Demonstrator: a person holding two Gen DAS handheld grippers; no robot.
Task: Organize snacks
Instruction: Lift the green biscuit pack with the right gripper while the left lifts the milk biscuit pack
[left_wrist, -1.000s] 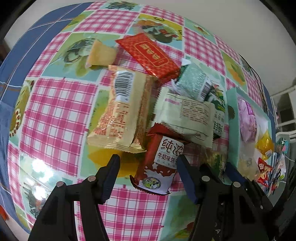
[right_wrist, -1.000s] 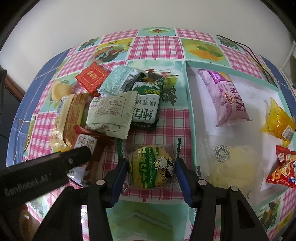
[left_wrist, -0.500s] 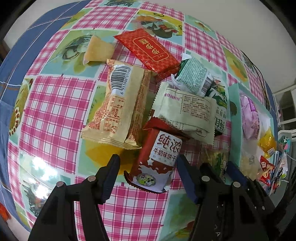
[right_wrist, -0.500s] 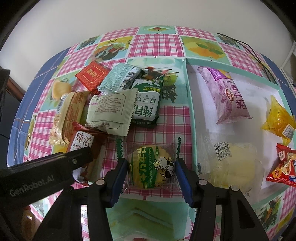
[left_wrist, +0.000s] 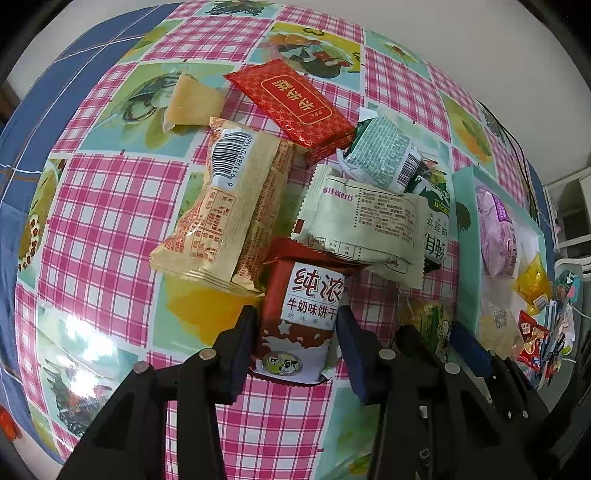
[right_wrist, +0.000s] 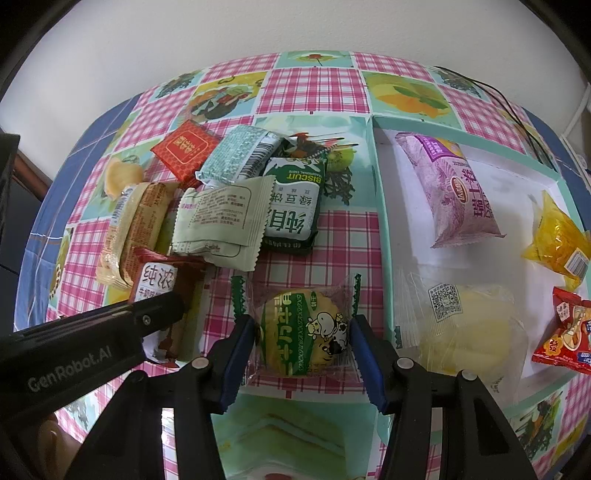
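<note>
A red-brown milk biscuit packet (left_wrist: 314, 291) lies at the near edge of a snack pile on the checked tablecloth. My left gripper (left_wrist: 295, 325) points down over it. Its jaws are closing, and the pads touch both sides of the packet. In the right wrist view, my right gripper (right_wrist: 303, 332) is shut on a clear-wrapped round biscuit with a green label (right_wrist: 295, 317), which rests on the cloth beside the teal tray (right_wrist: 380, 206). The left gripper's black body (right_wrist: 110, 339) shows at the lower left of that view.
The pile holds a beige packet (left_wrist: 225, 206), a red packet (left_wrist: 291, 103), a pale green packet (left_wrist: 365, 221), a teal packet (left_wrist: 384, 155) and a dark green biscuit pack (right_wrist: 291, 206). The tray holds a purple packet (right_wrist: 454, 192), a yellow one (right_wrist: 557, 236), a clear one (right_wrist: 465, 325) and a red one (right_wrist: 565, 339).
The left jaws have closed from wide apart onto the sides of the milk biscuit packet. The right gripper and its biscuit have stayed where they were.
</note>
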